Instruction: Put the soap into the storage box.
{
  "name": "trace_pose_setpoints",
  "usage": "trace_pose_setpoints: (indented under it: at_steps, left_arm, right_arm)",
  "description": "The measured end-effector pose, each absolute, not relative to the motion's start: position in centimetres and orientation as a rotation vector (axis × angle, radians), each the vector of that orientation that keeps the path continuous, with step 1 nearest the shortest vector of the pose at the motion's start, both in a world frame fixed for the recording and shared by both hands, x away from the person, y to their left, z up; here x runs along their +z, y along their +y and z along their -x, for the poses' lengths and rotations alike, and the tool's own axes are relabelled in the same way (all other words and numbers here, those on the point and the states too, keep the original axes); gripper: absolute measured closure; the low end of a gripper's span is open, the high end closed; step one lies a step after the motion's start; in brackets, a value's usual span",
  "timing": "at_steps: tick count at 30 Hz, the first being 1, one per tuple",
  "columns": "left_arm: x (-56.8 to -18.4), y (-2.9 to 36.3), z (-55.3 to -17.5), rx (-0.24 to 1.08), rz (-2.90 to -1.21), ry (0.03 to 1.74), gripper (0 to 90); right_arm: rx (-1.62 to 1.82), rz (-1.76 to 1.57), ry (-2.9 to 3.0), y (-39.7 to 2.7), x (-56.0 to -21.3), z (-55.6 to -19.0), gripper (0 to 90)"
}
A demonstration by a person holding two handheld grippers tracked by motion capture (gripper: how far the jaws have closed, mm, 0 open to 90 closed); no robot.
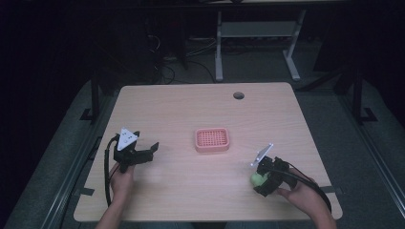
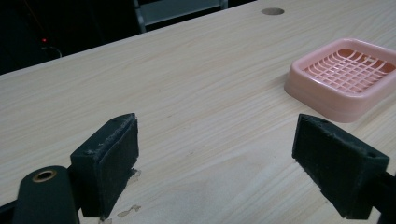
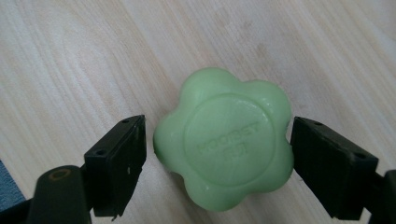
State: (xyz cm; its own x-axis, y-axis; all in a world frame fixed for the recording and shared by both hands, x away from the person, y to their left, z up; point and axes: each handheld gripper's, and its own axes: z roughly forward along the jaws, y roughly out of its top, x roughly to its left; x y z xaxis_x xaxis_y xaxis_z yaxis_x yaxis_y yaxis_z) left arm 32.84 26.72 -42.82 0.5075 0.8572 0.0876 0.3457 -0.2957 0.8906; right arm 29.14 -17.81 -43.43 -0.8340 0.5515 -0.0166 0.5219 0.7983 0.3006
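soap (image 3: 224, 140), green and flower-shaped with raised lettering on top, lies flat on the table (image 1: 181, 109) at about 4 o'clock from the pink dish (image 1: 212, 140), near the front right corner. right gripper (image 3: 217, 161) brackets it, jaws spread: the right jaw looks to be touching the soap's edge, the left jaw stands just clear of it. no grasp made. left gripper (image 2: 219, 158) sits at about 9 o'clock from the dish, well apart, jaws spread wide over bare wood, holding nothing. dish stands empty at table centre.
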Motion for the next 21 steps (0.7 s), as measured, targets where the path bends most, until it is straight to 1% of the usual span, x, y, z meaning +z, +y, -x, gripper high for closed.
trace_pose_setpoints:
  at_steps: [21]
  left_arm:
    - [-42.78, 26.83, -32.83, 0.731, -1.866, 0.999, 14.3]
  right_arm:
    - [0.374, -0.851, 2.912, -17.34, -44.27, -29.95, 22.7]
